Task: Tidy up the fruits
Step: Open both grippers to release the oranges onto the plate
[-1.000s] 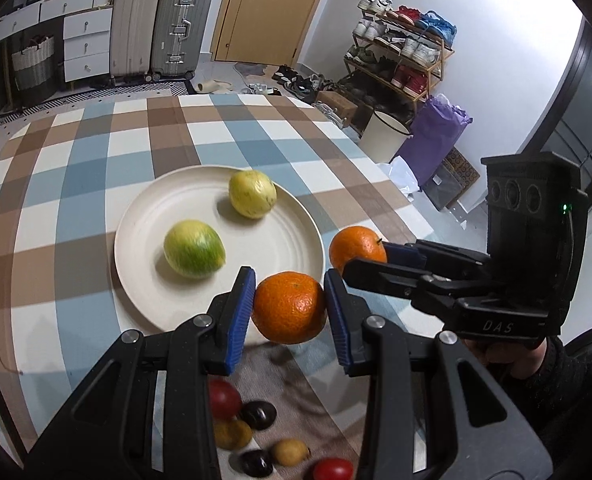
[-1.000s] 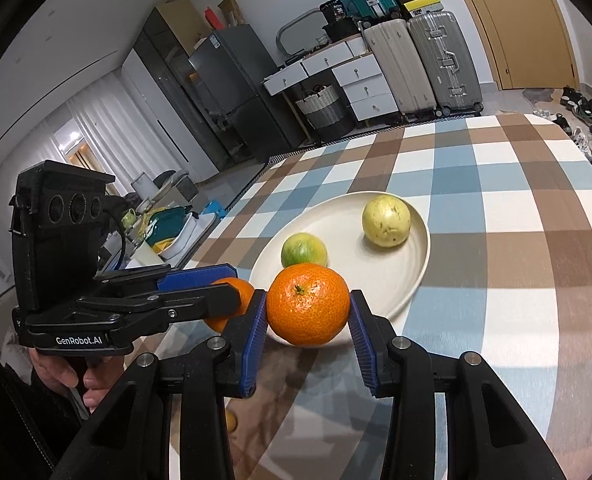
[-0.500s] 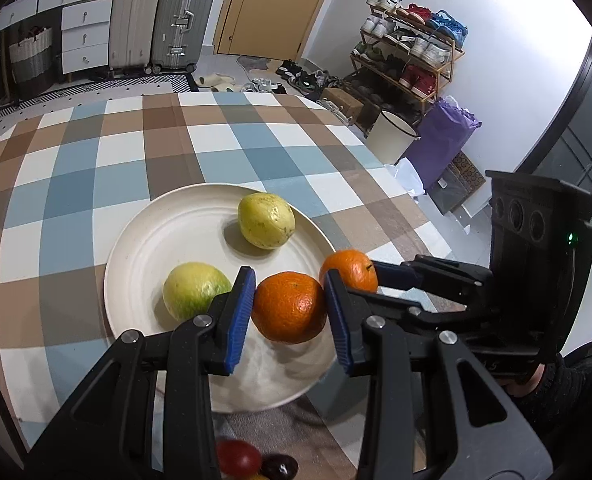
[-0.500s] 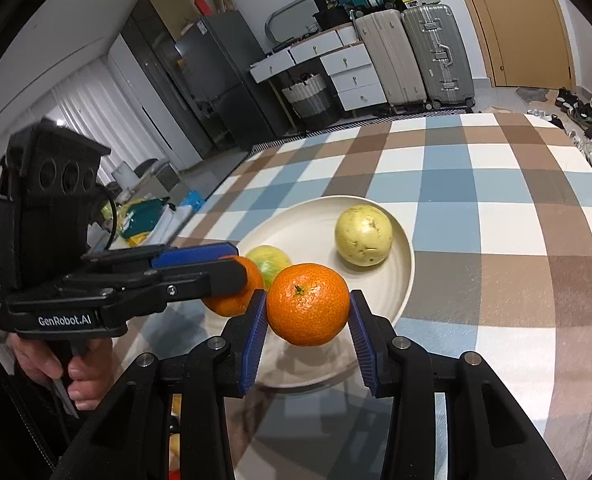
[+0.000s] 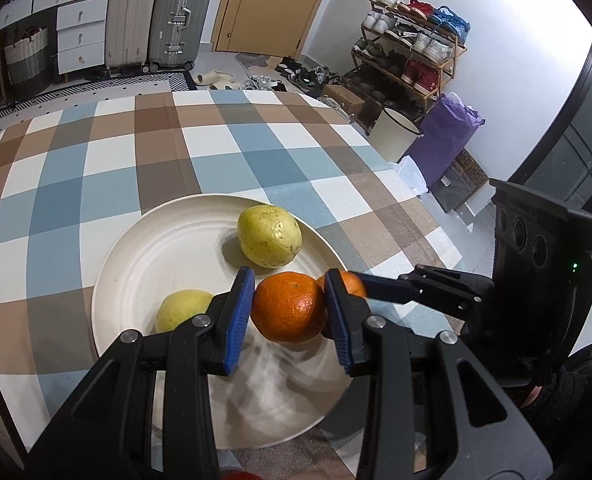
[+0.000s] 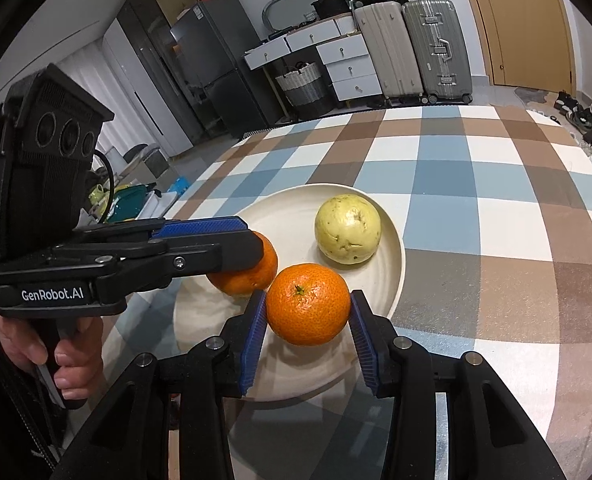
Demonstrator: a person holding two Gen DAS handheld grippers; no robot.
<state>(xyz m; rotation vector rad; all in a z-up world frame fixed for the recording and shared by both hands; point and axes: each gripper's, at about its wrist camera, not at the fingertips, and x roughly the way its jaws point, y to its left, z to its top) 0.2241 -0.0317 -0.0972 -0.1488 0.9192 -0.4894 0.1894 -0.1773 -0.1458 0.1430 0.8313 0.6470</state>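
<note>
Here, each gripper carries one round orange mandarin over the near part of the round cream plate (image 5: 136, 264), apparently so that both can be released onto it together.

Left gripper (image 5: 290, 312): the blue-padded fingers are closed on the left mandarin (image 5: 288, 308), one pad on each flank. The grip sits at the fruit's widest girth, which keeps the round fruit from rolling out. Whether the fruit touches the plate cannot be told.

Right gripper (image 6: 306, 312): the fingers are likewise clamped on the right mandarin (image 6: 306, 304), stem upward, pads on opposite sides. In the right wrist view the left gripper crosses in from the left and its fruit lies just beside the right one, close to the tip of the right gripper's left finger.

Beyond the fingertips:
- A yellow-green citrus fruit (image 5: 182, 308) lies on the plate, just left of the left gripper's left finger and partly hidden by it.
- A pale yellow speckled round fruit (image 6: 348, 230) rests farther ahead, near the plate's far rim.

Judgement: the plate is the collection point, and the bare area under the fingers leaves room for both mandarins. Opening the fingers low should limit rolling toward the other fruit.

The checked blue, brown and white tablecloth (image 5: 108, 160) extends beyond the plate.
</note>
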